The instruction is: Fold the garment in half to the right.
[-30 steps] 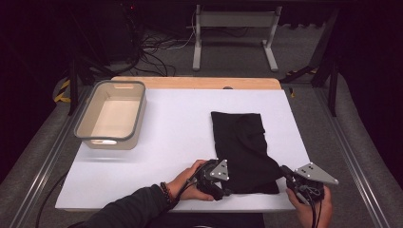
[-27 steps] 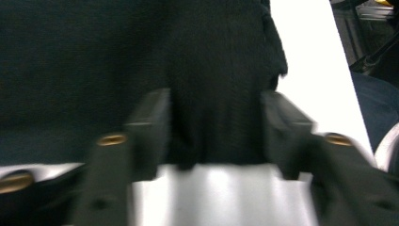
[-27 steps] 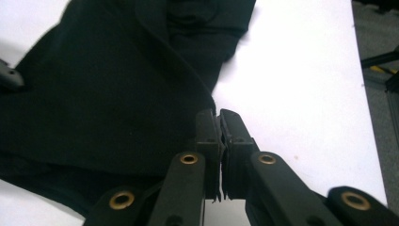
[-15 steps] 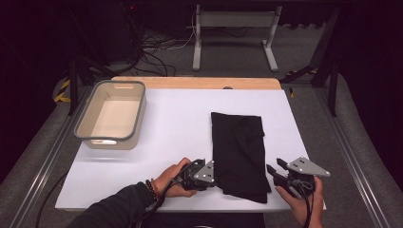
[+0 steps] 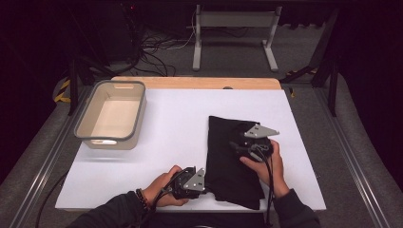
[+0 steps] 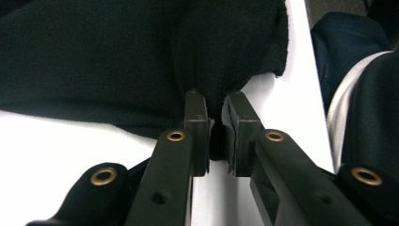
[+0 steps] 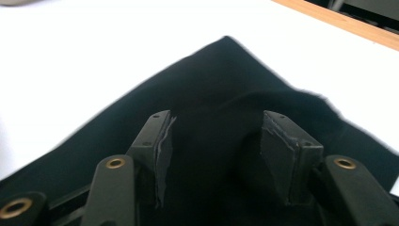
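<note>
White bench point(image 5: 171, 137): left hand-held gripper point(image 5: 205, 180) clamps the folded black cloth's point(image 5: 228, 161) near edge; right hand-held gripper point(image 5: 235, 143), jaws just opening, apparently empty, should regrip squarely.

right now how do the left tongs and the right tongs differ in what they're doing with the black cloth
The left tongs are shut on the near left edge of the black cloth, pinching a fold; the right tongs stand open with no fabric pinched. The left tongs sit at the cloth's border by the table's front; the right tongs hover over its middle. Both are hand-held and point at the same cloth.
</note>
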`<state>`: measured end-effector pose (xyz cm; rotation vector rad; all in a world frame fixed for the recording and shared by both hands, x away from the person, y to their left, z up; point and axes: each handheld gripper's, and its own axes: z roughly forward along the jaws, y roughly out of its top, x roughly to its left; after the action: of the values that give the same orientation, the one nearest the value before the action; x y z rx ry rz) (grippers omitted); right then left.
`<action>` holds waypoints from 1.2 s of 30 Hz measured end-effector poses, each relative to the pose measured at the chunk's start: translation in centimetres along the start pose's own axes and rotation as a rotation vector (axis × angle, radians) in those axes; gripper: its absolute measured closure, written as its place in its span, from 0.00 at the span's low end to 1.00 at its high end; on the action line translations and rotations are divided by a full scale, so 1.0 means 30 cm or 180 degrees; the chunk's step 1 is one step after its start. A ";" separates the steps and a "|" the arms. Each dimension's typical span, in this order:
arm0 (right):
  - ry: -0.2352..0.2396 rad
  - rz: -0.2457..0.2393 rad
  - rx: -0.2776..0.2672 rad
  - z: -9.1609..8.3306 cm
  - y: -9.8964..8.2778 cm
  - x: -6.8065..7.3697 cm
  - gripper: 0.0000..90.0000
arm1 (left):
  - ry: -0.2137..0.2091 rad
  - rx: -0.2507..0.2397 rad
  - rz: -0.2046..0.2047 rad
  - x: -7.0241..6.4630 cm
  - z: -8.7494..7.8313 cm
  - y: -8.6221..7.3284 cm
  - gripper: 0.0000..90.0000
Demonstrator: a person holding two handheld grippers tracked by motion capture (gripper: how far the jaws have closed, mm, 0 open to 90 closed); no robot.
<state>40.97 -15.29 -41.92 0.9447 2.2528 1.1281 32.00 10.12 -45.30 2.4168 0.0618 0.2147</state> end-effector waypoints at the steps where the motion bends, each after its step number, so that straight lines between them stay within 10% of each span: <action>1: -0.0022 0.0029 0.0034 0.026 0.008 -0.016 0.49 | -0.0011 -0.0015 -0.0014 -0.001 0.001 -0.004 0.90; 8: -0.0062 0.0169 0.0262 0.153 0.031 -0.065 0.47 | -0.0090 -0.0102 -0.0032 0.012 0.010 -0.014 0.88; 12: -0.0181 0.0186 0.0484 0.181 0.015 -0.089 0.70 | -0.0063 -0.0106 -0.0002 0.007 0.010 -0.016 0.88; 18: -0.0304 0.0198 0.0310 0.131 0.008 -0.132 0.94 | -0.0091 -0.0174 -0.0038 0.011 0.011 -0.025 0.88; 36: -0.0735 0.0509 0.0116 -0.001 -0.043 -0.262 0.89 | -0.0050 -0.0203 -0.0037 0.006 0.009 -0.029 0.88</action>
<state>45.69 -21.69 -42.29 1.2218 2.0477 0.9889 32.25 10.61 -46.04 2.3536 0.0609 0.1898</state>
